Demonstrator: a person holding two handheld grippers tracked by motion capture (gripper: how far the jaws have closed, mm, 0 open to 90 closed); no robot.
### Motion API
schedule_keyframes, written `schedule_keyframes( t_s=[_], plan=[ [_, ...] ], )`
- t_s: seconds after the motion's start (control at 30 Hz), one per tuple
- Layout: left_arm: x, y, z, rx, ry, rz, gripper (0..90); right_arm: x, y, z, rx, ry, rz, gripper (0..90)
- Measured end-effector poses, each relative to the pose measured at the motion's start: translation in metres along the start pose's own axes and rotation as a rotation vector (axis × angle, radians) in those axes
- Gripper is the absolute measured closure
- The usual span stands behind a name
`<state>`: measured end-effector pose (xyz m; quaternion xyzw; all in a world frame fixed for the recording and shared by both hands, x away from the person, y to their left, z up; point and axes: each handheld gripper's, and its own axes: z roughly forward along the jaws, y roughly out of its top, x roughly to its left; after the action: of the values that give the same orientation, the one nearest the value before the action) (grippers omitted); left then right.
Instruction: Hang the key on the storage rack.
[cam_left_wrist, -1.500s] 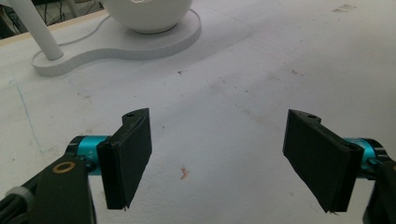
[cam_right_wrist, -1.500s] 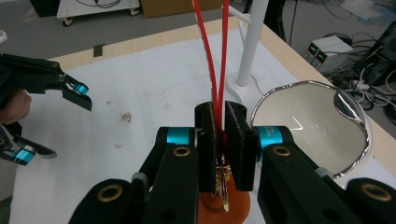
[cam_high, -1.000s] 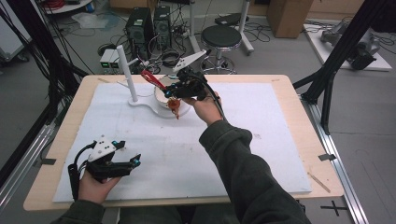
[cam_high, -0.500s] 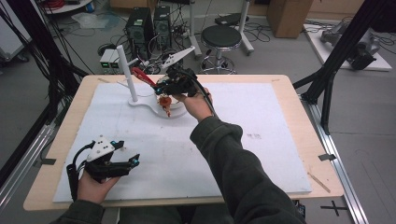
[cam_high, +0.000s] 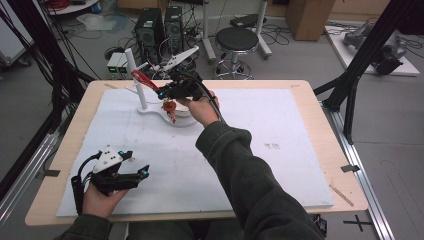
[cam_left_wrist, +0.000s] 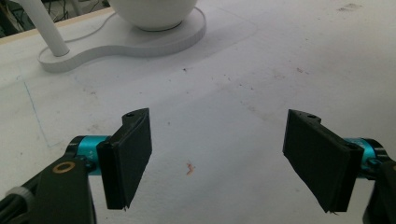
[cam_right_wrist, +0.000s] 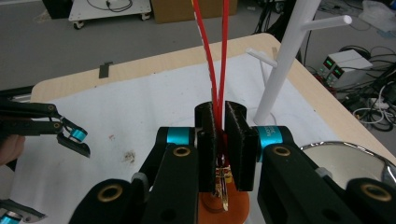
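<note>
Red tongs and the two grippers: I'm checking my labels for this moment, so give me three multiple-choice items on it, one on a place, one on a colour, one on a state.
1. Where is the right gripper?
A. Over the white bowl near the white stand
B. At the near edge of the table
C. Off the table, above the stool

2. What colour are the tongs held in the right gripper?
A. Blue
B. Red
C. Green

3. How do the jaws of the left gripper stand?
A. Shut on the bowl
B. Shut on nothing
C. Open, with nothing between them

Answers: 1 A, the high view shows that gripper at the far side of the table, above the bowl. 2 B, two red arms rise from its closed jaws in the right gripper view. 3 C, the left gripper view shows bare white table cover between its wide-apart pads.
</note>
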<state>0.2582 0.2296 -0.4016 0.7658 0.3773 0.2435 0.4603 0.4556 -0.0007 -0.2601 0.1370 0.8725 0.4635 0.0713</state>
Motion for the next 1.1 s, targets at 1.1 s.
schedule_keyframes(
  t_s=[1.1],
  plan=[
    [0.001, -0.001, 0.001, 0.004, 0.008, -0.002, 24.1, -0.005, 0.019, 0.036, 0.011, -0.005, -0.004, 83.1]
  ],
)
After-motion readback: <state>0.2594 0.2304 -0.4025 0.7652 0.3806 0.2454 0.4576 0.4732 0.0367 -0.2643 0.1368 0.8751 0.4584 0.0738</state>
